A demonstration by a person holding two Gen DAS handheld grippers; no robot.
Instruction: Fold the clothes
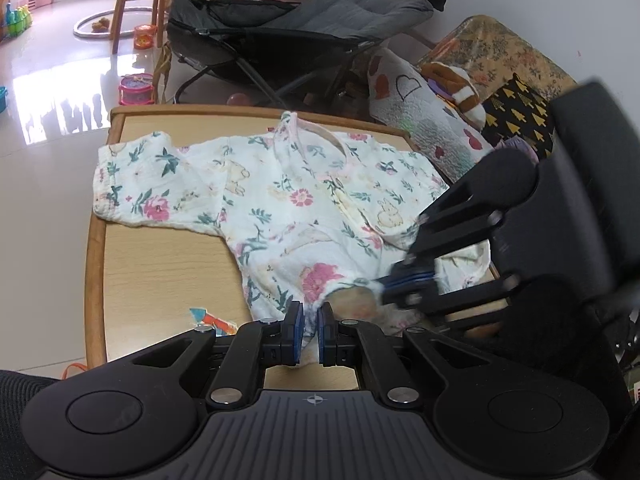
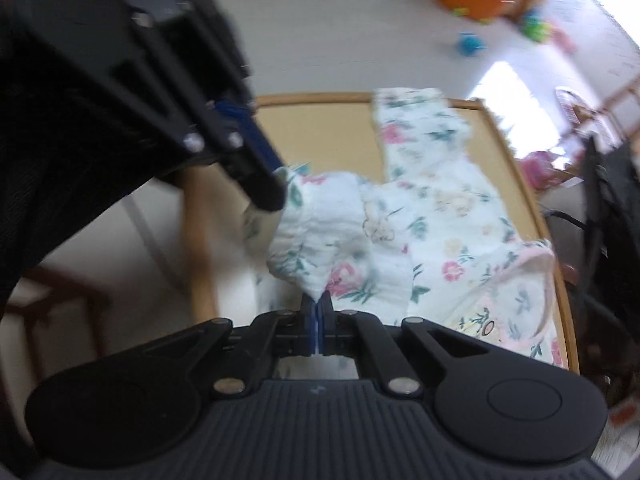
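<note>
Both claws are clenched on cloth: the left claw (image 1: 310, 330) pinches the near hem of the garment (image 1: 288, 208) between its blue pads, and the right claw (image 2: 319, 328) grips a thin fold of the same garment, drawn up into a peak just ahead of its fingers. One garment is in play, a white floral baby piece with a pink-trimmed neck, spread on one wooden table (image 1: 160, 264). From the left wrist, it runs from the claw at 6 o'clock up toward 12, with a sleeve reaching out to 10 o'clock and overhanging the table's left edge. The right claw enters that view from 3 o'clock, its tips on the cloth just right of the left claw, close but apart. Bare tabletop lies at 8 o'clock, holding one small sticker (image 1: 210, 320); the raised rim borders it on the left and far sides. Beyond the far edge at 12 stands a grey stroller (image 1: 288, 36), and pillows (image 1: 460, 92) crowd the 2 o'clock corner. Open floor spreads at 10 o'clock with a toy drum (image 1: 136, 89). From the right wrist, blurred, the garment fills 12 to 3 o'clock, and the left claw comes in from 10 o'clock.
</note>
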